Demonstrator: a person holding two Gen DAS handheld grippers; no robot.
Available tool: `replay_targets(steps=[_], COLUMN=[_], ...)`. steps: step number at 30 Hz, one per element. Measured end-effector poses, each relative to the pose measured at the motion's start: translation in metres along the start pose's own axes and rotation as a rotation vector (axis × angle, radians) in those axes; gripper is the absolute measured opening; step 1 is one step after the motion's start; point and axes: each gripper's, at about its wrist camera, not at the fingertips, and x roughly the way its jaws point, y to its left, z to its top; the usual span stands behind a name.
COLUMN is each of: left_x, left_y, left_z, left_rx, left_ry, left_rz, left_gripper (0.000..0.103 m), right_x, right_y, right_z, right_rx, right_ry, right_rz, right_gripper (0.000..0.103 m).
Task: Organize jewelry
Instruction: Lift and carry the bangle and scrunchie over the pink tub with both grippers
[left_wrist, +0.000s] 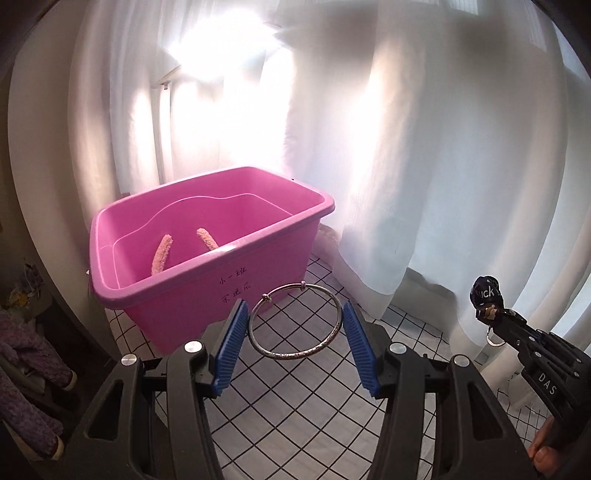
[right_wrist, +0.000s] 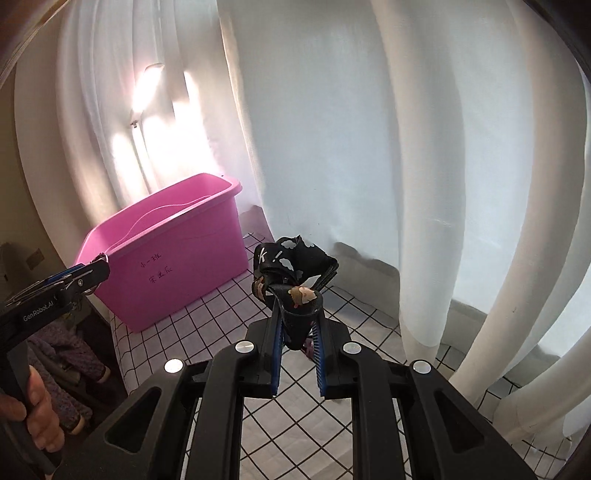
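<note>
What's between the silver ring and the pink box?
Nothing but bare checked cloth. In the left wrist view, the silver bangle, held in the left hand-held gripper, sits just before the pink box.

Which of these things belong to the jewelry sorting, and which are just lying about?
Job:
silver bangle between the left tongs
black patterned hair tie in the right tongs
pink bin

Lying about:
white curtain
purple knitted item

White sheer curtains (left_wrist: 424, 166) filled the frame's upper half, sunlit at upper left. A grid-checked white cloth (left_wrist: 306, 398) covered the lower centre — and purple knitted fabric (left_wrist: 26, 384) bunched at lower left.
</note>
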Motion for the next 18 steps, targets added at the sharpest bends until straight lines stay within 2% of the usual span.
replay_targets(steps=[10, 18], left_x=[0.025, 0.072], left_y=[0.091, 0.160], left_z=[0.064, 0.097], left_rx=[-0.007, -0.044], left_ry=[-0.046, 0.021], left_rz=[0.028, 0.058], left_gripper=[0.052, 0.052], right_x=[0.063, 0.133], right_y=[0.097, 0.167], right_z=[0.078, 0.130], right_rx=[-0.056, -0.103], right_ry=[-0.016, 0.052], right_rz=[0.089, 0.147], right_gripper=[0.014, 0.014])
